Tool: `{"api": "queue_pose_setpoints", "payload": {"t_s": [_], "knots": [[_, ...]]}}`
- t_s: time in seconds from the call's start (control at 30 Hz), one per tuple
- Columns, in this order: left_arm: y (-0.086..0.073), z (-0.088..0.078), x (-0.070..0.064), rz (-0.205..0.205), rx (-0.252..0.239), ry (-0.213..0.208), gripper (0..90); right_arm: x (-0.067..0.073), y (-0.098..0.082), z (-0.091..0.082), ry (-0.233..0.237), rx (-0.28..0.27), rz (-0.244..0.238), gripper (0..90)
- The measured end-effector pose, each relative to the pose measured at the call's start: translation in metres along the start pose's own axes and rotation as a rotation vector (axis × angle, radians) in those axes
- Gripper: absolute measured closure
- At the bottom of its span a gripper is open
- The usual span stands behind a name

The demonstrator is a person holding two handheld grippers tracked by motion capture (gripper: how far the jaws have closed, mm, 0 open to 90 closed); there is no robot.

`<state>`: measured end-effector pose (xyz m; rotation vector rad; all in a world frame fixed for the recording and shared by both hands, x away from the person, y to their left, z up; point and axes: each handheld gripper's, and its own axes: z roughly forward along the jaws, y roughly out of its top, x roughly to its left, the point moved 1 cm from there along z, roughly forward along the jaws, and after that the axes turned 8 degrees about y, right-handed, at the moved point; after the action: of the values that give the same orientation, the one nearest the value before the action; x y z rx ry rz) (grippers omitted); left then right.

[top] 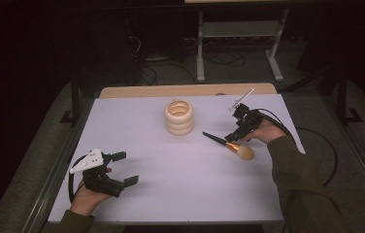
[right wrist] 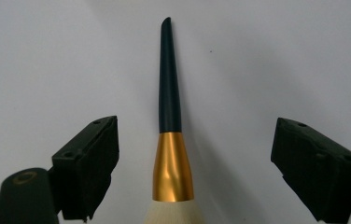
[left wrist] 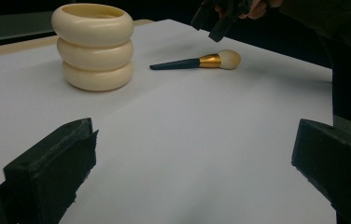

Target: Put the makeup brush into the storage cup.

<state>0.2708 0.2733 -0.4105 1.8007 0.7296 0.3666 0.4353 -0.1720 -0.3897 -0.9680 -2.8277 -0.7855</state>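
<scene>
Makeup brush (top: 229,144) flat on the white table (top: 180,184), right of centre, cream bristle head toward the near right, dark handle tip pointing toward the ringed cream holder (top: 179,117). Well apart from that holder, not touching it. Right gripper (top: 234,137) directly over the gold ferrule (right wrist: 172,168), jaws spread on either side, clear gaps to both pads, nothing pinched. Seen close in the right gripper view: ferrule and handle (right wrist: 169,79) centred between the fingers (right wrist: 87,161), bristles at the bottom edge. Seen from the left gripper view: brush (left wrist: 197,61) lying whole, with the right gripper (left wrist: 218,21) hanging above the bristle end. Left gripper (top: 124,169) resting near the table's front left, jaws wide apart, far from the brush, holding nothing.
</scene>
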Motion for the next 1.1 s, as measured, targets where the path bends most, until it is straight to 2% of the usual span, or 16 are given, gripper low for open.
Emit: {"api": "queue_pose_setpoints", "payload": {"t_s": [0.63, 1.1], "knots": [[0.000, 0.000, 0.000, -0.002, 0.002, 0.000, 0.0, -0.001, -0.004, 0.018, 0.066, 0.159, -0.034, 31.8], [-0.001, 0.000, 0.000, -0.003, 0.006, -0.001, 0.0, -0.004, -0.007, 0.025, 0.083, 0.215, -0.019, 36.9]]}}
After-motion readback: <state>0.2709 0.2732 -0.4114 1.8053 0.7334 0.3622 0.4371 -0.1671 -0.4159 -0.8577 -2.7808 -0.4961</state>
